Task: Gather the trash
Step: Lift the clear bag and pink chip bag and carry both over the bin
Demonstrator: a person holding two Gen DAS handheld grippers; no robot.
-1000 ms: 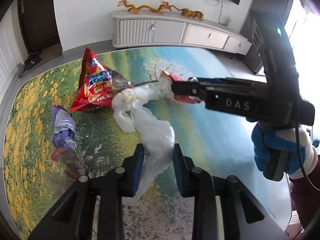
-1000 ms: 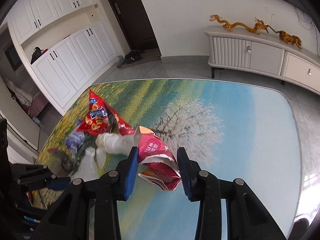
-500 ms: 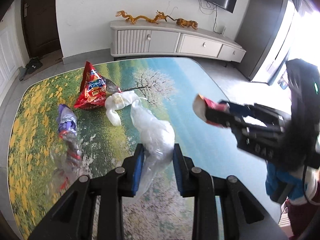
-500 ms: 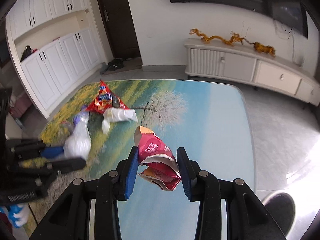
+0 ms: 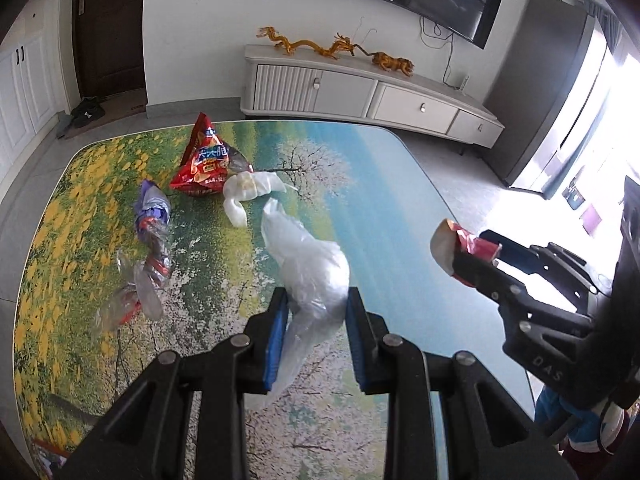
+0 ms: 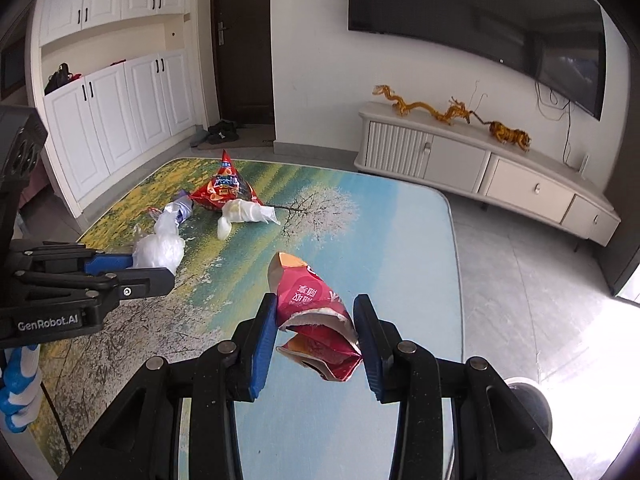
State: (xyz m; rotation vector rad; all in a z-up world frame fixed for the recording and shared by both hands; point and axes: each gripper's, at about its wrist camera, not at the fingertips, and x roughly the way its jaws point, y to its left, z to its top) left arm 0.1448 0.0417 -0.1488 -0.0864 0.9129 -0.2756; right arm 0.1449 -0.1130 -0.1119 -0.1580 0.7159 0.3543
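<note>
Crinkly clear plastic bag (image 5: 310, 276) pinched in left tongs (image 5: 316, 334); right tongs (image 6: 316, 334) pinch torn pink wrapper (image 6: 316, 316).

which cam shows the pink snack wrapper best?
Right wrist: the pink snack wrapper sits close between the right gripper fingers, print and torn edge visible. Left wrist shows only its tip, side-on.

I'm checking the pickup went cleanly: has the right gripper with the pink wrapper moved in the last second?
Yes. The right gripper, shut on the pink wrapper, pulled back from the red chip bag toward the table's near right edge.
</note>
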